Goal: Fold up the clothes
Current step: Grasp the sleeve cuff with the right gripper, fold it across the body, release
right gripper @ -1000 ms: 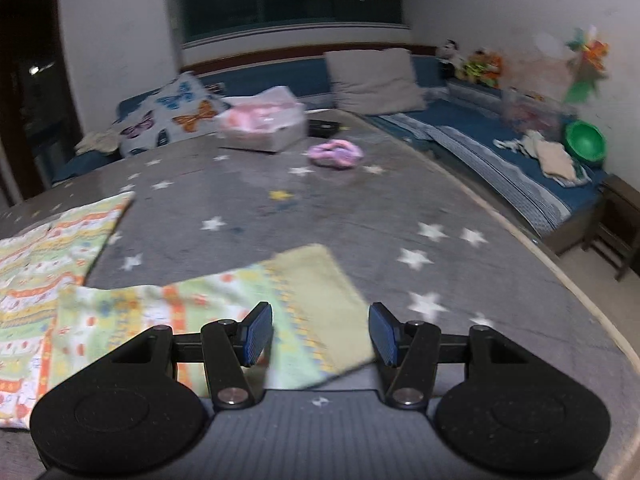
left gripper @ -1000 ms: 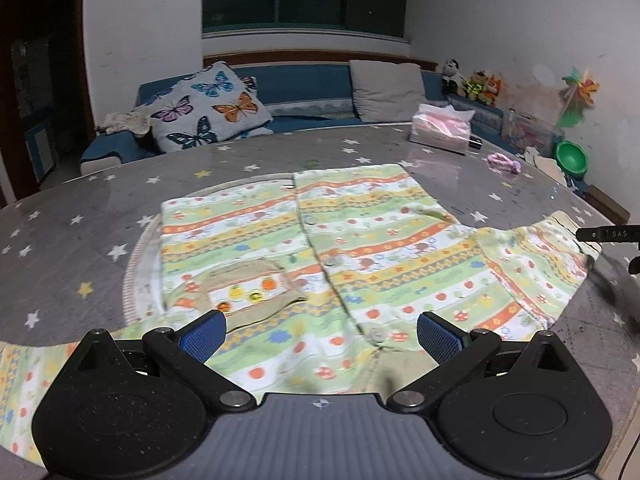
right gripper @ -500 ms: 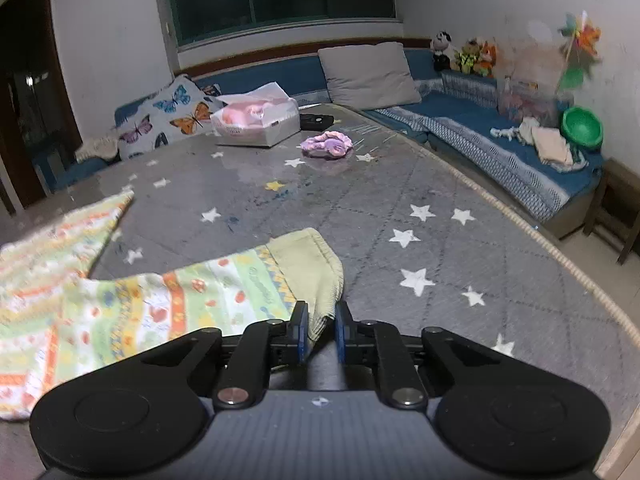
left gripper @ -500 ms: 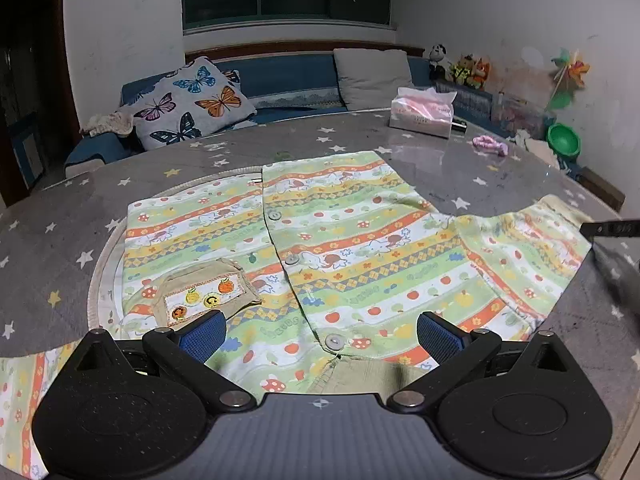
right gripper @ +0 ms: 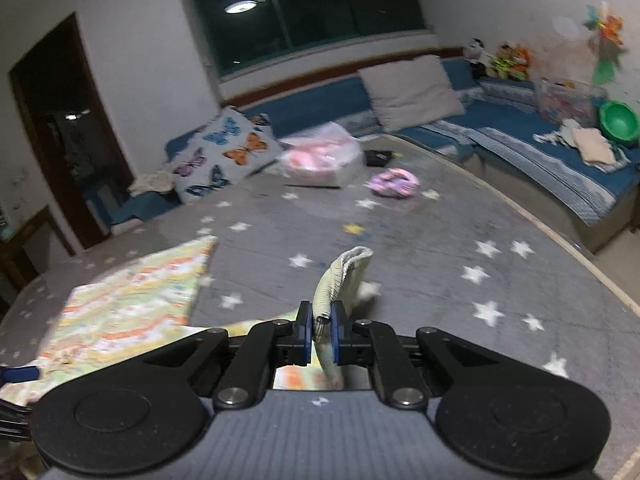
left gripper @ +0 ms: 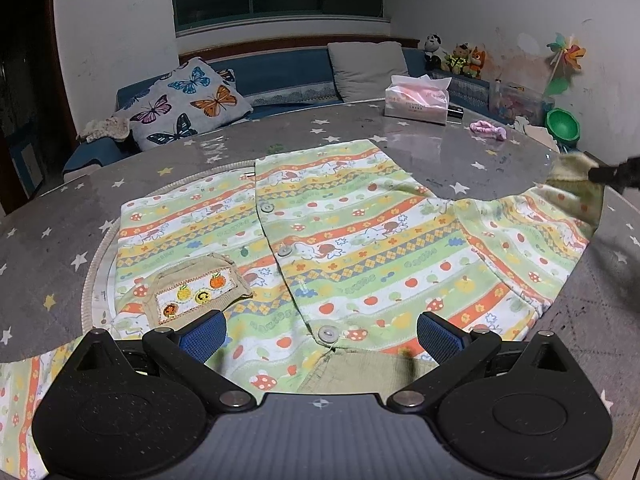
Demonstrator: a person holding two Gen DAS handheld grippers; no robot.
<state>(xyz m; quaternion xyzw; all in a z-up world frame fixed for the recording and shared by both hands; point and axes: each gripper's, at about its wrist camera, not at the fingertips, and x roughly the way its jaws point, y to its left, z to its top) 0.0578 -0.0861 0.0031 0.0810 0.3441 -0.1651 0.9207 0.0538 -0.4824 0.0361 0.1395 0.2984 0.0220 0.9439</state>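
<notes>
- Under both my claws spreads one round table (left gripper: 60, 216) in a grey cover dotted with stars, ringed behind by one blue sofa (left gripper: 280, 76).
- Across the table lies one striped child's shirt (left gripper: 360, 240), front up. I count four buttons (left gripper: 267, 208) down its middle and one small pocket (left gripper: 192, 294) with fruit pictures near its left side.
- On the sofa I count two cushions: one with butterflies (left gripper: 188, 108) and one plain grey (left gripper: 368, 66).
- One pink tissue pack (left gripper: 416, 100) sits at the far side of the table, with one small pink cloth bundle (left gripper: 488, 130) near it to the right.
- One green bowl (left gripper: 564, 124) stands off the table on the right.
- My left claw (left gripper: 320, 336) is spread wide and holds nothing; it hovers over the shirt's collar end, one blue pad by the pocket and the other over the right side of the shirt.
- My right claw (right gripper: 320, 328) is closed tight on the sleeve cuff (right gripper: 344, 276), which stands up between the pads, lifted off the table. From the left camera that sleeve rises at the far right, its end blurred.
</notes>
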